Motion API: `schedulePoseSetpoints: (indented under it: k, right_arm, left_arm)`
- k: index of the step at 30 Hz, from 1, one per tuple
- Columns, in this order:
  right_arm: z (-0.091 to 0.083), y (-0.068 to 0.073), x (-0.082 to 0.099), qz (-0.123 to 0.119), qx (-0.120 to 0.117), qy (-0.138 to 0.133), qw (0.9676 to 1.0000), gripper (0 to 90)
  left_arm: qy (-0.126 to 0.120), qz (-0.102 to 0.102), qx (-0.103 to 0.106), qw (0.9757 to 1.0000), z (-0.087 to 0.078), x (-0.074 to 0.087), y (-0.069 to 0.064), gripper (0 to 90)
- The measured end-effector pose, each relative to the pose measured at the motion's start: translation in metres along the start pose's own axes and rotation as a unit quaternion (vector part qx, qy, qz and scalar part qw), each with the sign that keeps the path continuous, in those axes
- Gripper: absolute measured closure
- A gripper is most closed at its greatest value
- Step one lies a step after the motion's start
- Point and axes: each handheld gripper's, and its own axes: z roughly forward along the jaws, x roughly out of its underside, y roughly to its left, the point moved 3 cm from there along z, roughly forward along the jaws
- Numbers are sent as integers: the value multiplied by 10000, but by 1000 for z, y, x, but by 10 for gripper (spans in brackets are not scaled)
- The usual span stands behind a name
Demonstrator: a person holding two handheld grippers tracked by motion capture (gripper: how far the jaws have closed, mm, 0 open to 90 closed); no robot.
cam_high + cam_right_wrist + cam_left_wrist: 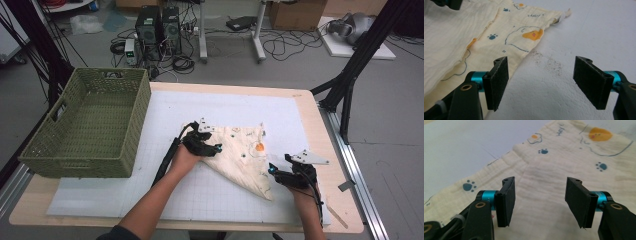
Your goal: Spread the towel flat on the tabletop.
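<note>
High view gives you the table [320,150] first, topped by a white mat [235,102], and everything below is placed from the cloth [240,150] lying folded into a rough triangle near the mat's middle.

Left of the cloth, well apart from it, your green woven basket [87,122] sits on the table's left edge, partly overhanging the mat.

The cloth itself is cream with blue paw prints, an orange blob and thin drawn outlines; its long point runs toward you and to the right.

Your left gripper [212,148] is over the cloth's left corner, your hand [185,159] behind it. In the left gripper view the left gripper [540,202] has its pads spread, with cloth [549,170] lying flat under and between them; the pads do not press on any fold that you can see. A fold edge runs up the cloth just ahead of the jaws.

Your right gripper [274,170] is beside the cloth's right edge, near its lower point. In the right gripper view the right gripper [541,85] is also spread, over bare mat [599,30], with the cloth's [461,40] edge just beside the left pad [497,82]. A faint dark speckled smudge [549,63] marks the mat ahead of the jaws, just beside the cloth's edge.
</note>
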Motion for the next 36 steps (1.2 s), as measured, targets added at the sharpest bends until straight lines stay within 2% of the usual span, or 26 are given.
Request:
schedulePoseSetpoints:
  k: [1, 3, 5, 8, 10, 11, 19, 24, 28, 32, 36]
  right_arm:
    - [0, 0, 0, 2, -1, 13, 10000, 282]
    - [1, 0, 1, -8, -11, 19, 10000, 282]
    - [2, 0, 0, -25, -19, 14, 10000, 282]
    - [3, 1, 0, -34, -51, 29, 10000, 285]
    - [3, 2, 1, -24, -79, 27, 10000, 286]
    - [3, 2, 1, -24, -84, 27, 10000, 286]
    - [3, 2, 1, 76, -121, -16, 9999, 286]
    - [5, 4, 0, 68, -123, -6, 9999, 286]
    - [5, 5, 1, 34, -121, 11, 9999, 286]
    - [5, 6, 0, 39, -123, 10, 9999, 286]
    - [5, 10, -1, -16, -92, 29, 10000, 286]
  left_arm:
    - [55, -35, 0, 10000, 3, 1, 0, 441]
    - [219, 33, -34, 9997, 10, 4, 0, 485]
    - [181, 103, -112, 9997, 10, 4, -1, 533]
    - [124, 303, 42, 9995, 11, 5, -4, 739]
    - [122, 438, 55, 9989, 10, 4, -6, 844]
    - [109, 467, 82, 9988, 9, 4, -7, 865]
    - [-293, 348, 173, 9988, -11, 6, -7, 878]
    - [-402, 330, 208, 9984, -23, 8, -6, 882]
    - [-546, 352, 253, 9976, -40, 10, -7, 882]
    - [-657, 438, 279, 9965, -61, 21, -9, 881]
    - [-727, 472, 362, 9956, -81, 44, -7, 882]
